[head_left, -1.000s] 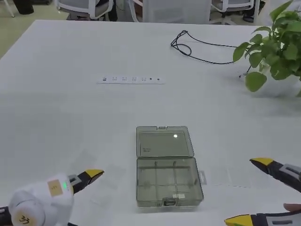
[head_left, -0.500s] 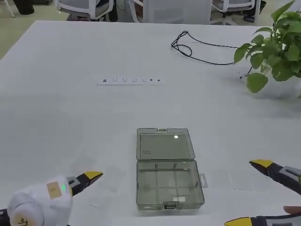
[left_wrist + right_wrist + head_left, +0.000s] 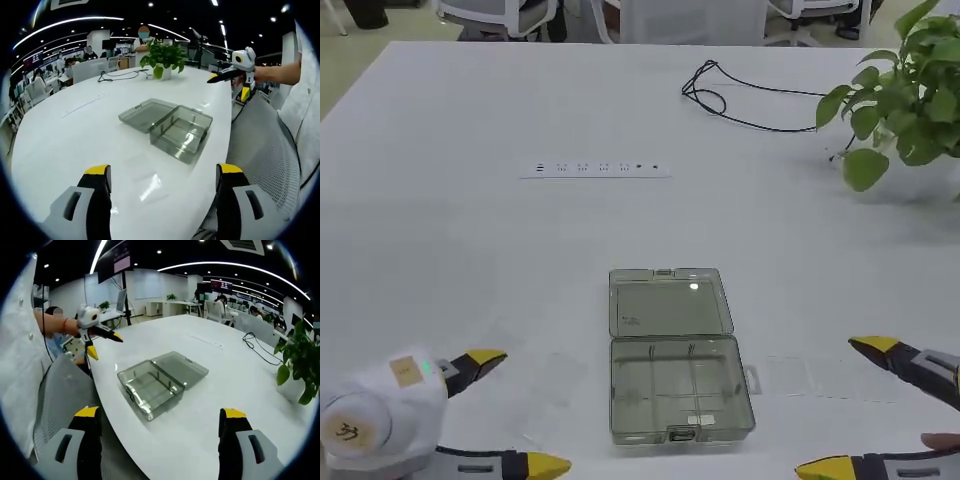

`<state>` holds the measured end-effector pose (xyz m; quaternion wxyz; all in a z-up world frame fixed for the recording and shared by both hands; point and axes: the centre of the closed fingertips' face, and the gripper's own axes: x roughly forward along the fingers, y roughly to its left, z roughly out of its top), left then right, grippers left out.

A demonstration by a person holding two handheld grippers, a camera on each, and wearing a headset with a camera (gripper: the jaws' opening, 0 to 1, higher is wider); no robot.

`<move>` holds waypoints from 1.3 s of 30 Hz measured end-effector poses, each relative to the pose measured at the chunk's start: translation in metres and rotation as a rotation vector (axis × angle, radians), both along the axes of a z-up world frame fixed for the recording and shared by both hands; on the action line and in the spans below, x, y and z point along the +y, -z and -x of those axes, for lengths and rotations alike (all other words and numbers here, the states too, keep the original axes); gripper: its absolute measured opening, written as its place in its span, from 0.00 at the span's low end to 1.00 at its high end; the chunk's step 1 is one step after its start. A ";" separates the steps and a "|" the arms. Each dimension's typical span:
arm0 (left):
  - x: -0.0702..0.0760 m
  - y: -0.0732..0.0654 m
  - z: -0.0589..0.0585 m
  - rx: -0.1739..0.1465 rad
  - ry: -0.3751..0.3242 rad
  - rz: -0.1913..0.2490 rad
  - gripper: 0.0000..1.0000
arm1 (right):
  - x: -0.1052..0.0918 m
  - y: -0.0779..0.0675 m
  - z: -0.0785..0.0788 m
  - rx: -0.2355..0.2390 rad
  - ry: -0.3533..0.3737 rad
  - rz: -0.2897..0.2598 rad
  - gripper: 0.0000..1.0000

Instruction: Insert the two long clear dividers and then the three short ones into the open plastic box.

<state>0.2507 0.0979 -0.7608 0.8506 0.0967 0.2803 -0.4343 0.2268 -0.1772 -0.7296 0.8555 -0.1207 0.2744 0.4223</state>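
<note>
Left gripper point(image 3: 517, 412) is being held wide open beside a clear divider point(image 3: 556, 378) at the tabletop's point(image 3: 440, 250) near edge, likely light, slick, best pinched edgewise.

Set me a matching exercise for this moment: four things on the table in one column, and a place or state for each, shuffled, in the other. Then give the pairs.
Things
1. plastic box
2. power strip
3. black cable
4. plant

Places and states
A. green leaves, at the far right of the table
B. lies in a loose loop on the far side of the table
C. open, lid laid back flat, near the person's edge of the table
D. flat and white, mid-table, left of the box's line

Pairs: 1-C, 2-D, 3-B, 4-A
</note>
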 end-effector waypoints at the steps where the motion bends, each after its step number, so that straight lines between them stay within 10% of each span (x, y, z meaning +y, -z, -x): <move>1: 0.002 0.000 -0.002 0.003 -0.008 -0.003 0.86 | 0.000 0.000 0.000 0.000 0.000 0.000 0.98; 15: 0.049 0.025 -0.029 0.167 -0.196 -0.103 0.73 | 0.001 0.002 -0.002 0.008 0.007 -0.011 0.98; 39: 0.078 0.067 -0.048 0.334 -0.306 -0.265 0.53 | 0.006 0.008 -0.005 0.028 0.015 -0.029 0.96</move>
